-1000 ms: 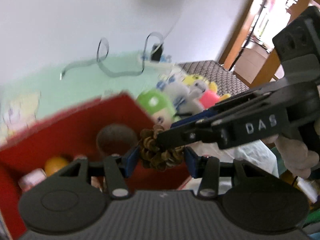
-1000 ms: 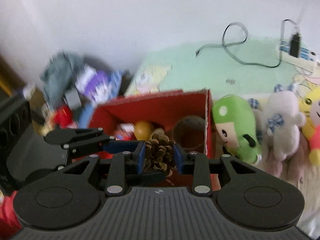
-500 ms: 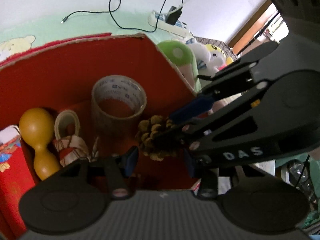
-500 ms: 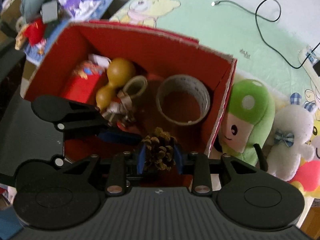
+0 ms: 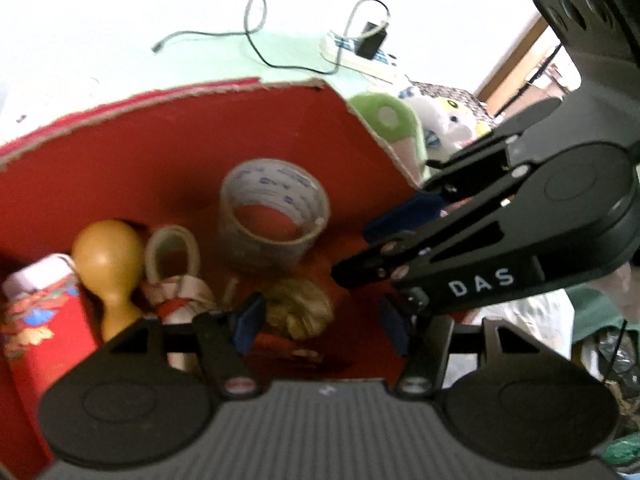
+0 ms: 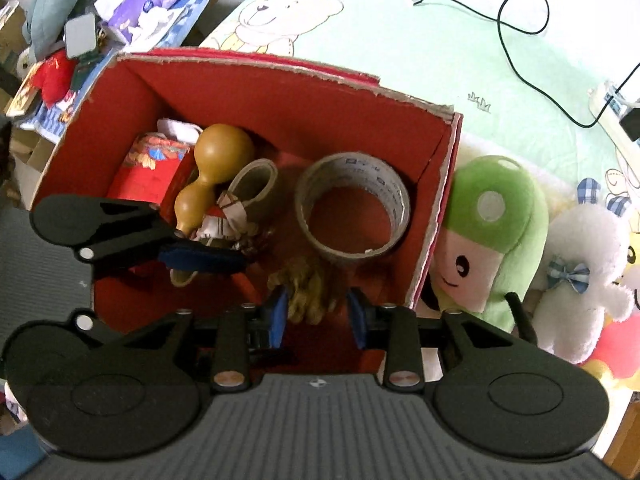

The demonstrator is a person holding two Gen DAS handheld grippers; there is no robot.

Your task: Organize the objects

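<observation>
1. Left wrist view: left gripper (image 5: 320,320) points steeply down into the red cardboard box (image 5: 160,152), jaws opening. Pine cone (image 5: 300,308) sits blurred between its fingers, against the left pad and clear of the right one, so no pinch.
2. Right wrist view: right gripper (image 6: 318,316) points almost straight down over the same box (image 6: 280,100). The cone (image 6: 308,288) lies between its blue pads, left pad at its edge, a gap on the right pad's side; fingers spread, not squeezing.
3. Cone looks to be on or just above the box floor, just this side of the tape roll (image 6: 352,208). Blur suggests it is loose or dropping.
4. Beyond the left fingertip: gourd (image 6: 216,168) and a small fabric bundle (image 6: 228,216). Left of those, a red patterned packet (image 6: 148,164).
5. Step, as I judge it: dropping the cone into the box, nearly done.
6. Next move calls for both grippers lifting straight up, fingers kept wide, without snagging the cone or the box wall.
7. Green plush toy (image 6: 492,232) outside the box, past the right finger, looks like a candidate next pick.
</observation>
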